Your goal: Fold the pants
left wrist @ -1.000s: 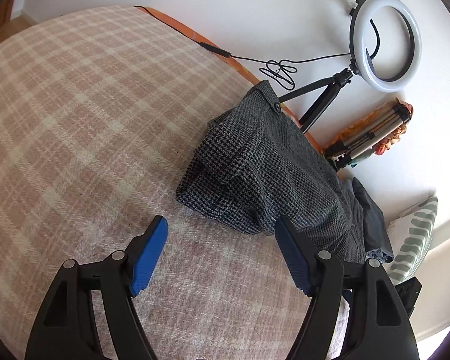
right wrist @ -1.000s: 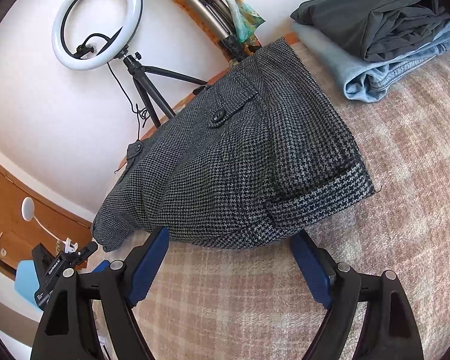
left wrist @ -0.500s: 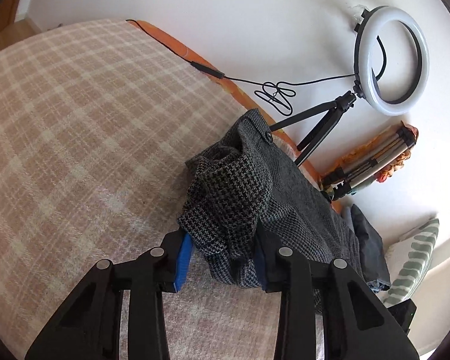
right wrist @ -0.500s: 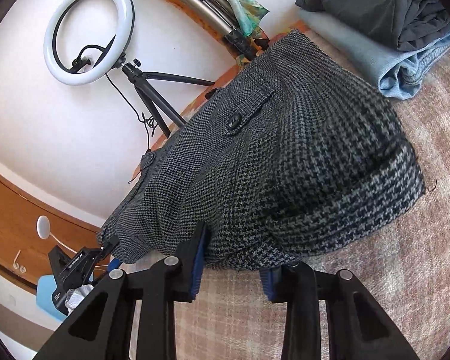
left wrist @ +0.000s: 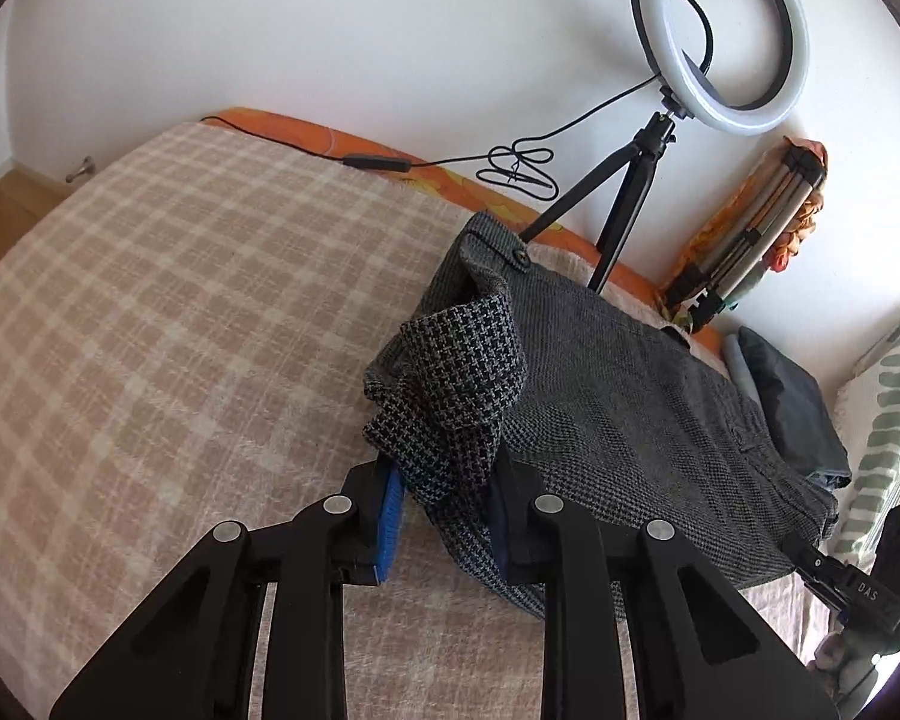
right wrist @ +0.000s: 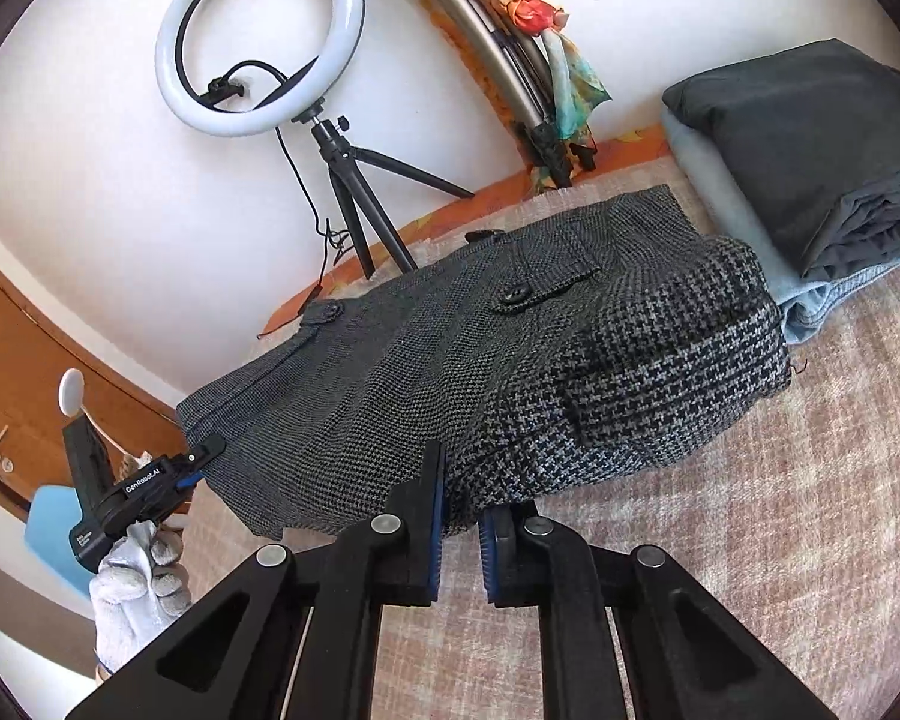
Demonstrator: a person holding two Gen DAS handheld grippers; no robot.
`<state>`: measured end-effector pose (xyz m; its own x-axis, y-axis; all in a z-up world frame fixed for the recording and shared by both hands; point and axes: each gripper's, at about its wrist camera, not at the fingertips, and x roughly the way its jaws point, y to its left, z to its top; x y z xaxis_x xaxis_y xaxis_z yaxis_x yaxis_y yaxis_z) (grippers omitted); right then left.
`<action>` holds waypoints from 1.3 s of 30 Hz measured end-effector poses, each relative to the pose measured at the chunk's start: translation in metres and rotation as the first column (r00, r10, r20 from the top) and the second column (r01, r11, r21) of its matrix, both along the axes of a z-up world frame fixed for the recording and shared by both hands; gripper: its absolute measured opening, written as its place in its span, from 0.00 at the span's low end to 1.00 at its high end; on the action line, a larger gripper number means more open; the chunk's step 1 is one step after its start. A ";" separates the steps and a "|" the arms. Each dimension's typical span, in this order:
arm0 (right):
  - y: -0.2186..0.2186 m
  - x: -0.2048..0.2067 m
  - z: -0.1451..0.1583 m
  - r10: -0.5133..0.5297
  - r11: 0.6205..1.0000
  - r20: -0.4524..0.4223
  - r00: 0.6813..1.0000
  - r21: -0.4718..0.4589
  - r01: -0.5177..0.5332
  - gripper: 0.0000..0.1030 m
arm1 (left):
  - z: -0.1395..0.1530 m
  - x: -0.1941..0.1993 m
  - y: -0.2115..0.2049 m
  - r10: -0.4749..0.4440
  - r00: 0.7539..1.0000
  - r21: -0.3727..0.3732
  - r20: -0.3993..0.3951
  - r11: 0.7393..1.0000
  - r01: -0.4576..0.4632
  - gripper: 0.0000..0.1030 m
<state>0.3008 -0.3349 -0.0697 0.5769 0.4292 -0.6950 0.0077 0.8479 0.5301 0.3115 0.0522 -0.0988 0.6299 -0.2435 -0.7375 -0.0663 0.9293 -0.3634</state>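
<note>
Grey houndstooth pants [left wrist: 618, 414] lie partly folded on the plaid bedspread [left wrist: 168, 324]. My left gripper [left wrist: 444, 504] is shut on the near fold of the pants and lifts it, so the cloth bunches above the blue pads. In the right wrist view the pants [right wrist: 510, 372] fill the middle, with the button flap up. My right gripper [right wrist: 459, 516] is shut on the near edge of the pants. The left gripper [right wrist: 201, 459] also shows there, holding the far corner in a gloved hand.
A ring light on a tripod [left wrist: 720, 36] stands at the wall behind the pants, its cable [left wrist: 516, 165] trailing along the bed's orange edge. Folded dark and light-blue clothes [right wrist: 810, 168] are stacked at the right. A patterned pillow [left wrist: 888, 420] lies beyond them.
Both grippers went from open before the pants' edge to shut on it. The held edge has since been lifted, bunching the cloth up.
</note>
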 end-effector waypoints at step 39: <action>-0.065 -0.002 -0.037 -0.254 0.955 -0.039 0.966 0.145 0.257 0.27 | -0.033 0.000 -0.179 -0.399 0.916 0.428 0.043 0.836 0.344 0.49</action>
<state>0.2988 -0.3994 -0.1069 0.6675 0.3675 -0.6476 0.2259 0.7288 0.6464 0.3119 -0.1270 -0.1319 0.6456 -0.1763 -0.7431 0.3337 0.9403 0.0669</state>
